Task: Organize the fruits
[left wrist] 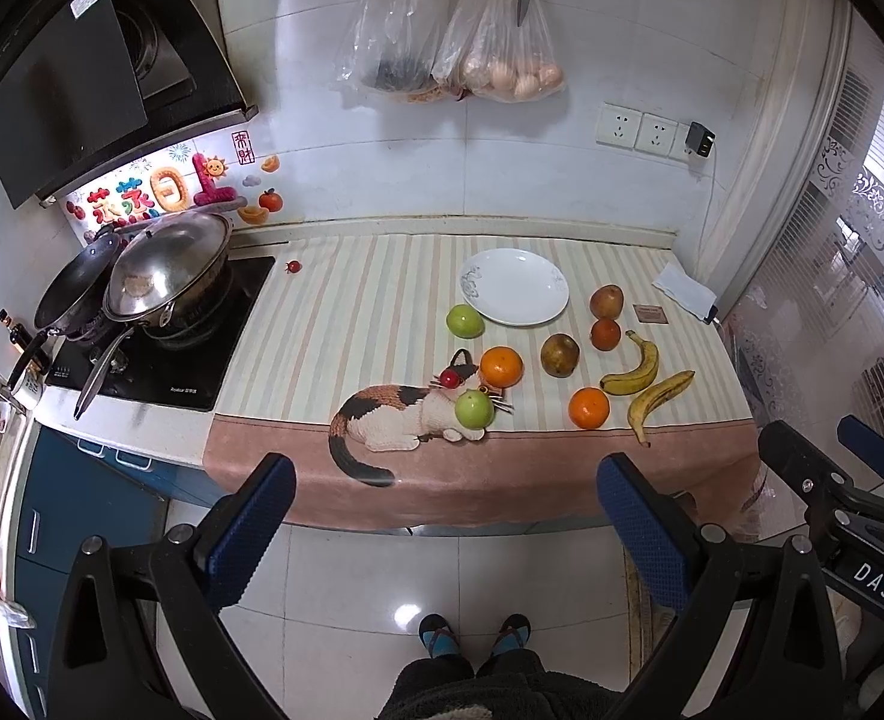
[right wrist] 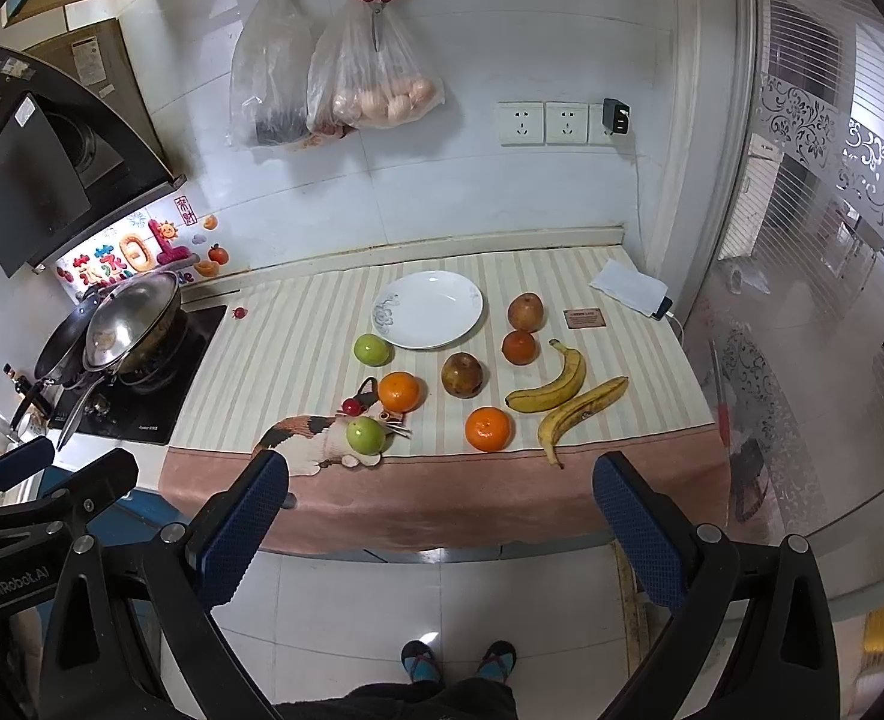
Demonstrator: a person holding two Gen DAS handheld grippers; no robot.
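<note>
**Fruit spread on the desk, both grippers back and empty**

Nearest the cameras, the left gripper [left wrist: 445, 525] and the right gripper [right wrist: 442, 519] hang over the floor in front of the desk [right wrist: 442, 504], jaws spread wide, holding nothing. Neither touches any fruit.

Along the near part of the striped cloth lie a green apple [right wrist: 365, 434] on the printed cat, an orange [right wrist: 488, 429] to its right, and two bananas [right wrist: 580, 411] lying side by side near the right edge. A small cherry tomato [right wrist: 352, 405] sits just beside the apple. Further in are a second orange [right wrist: 402, 391], a brownish pear [right wrist: 461, 375], a darker small orange [right wrist: 520, 347], a second green apple [right wrist: 372, 350] and, furthest, another brownish pear [right wrist: 526, 311]. A white plate [right wrist: 426, 324], bare, stands behind the fruit, with the far apple just beside its rim. One more cherry tomato [right wrist: 239, 312] lies apart near the stove.

Count: two green apples, three oranges, two pears, two bananas, two cherry tomatoes, one plate.

Apples and oranges are likely firm and round, so a grip across the widest middle should keep them from rolling out. The spotted bananas look ripe and soft; take them gently at mid-length. The tomatoes probably crush easily. The pears look blemished, perhaps soft.
</note>
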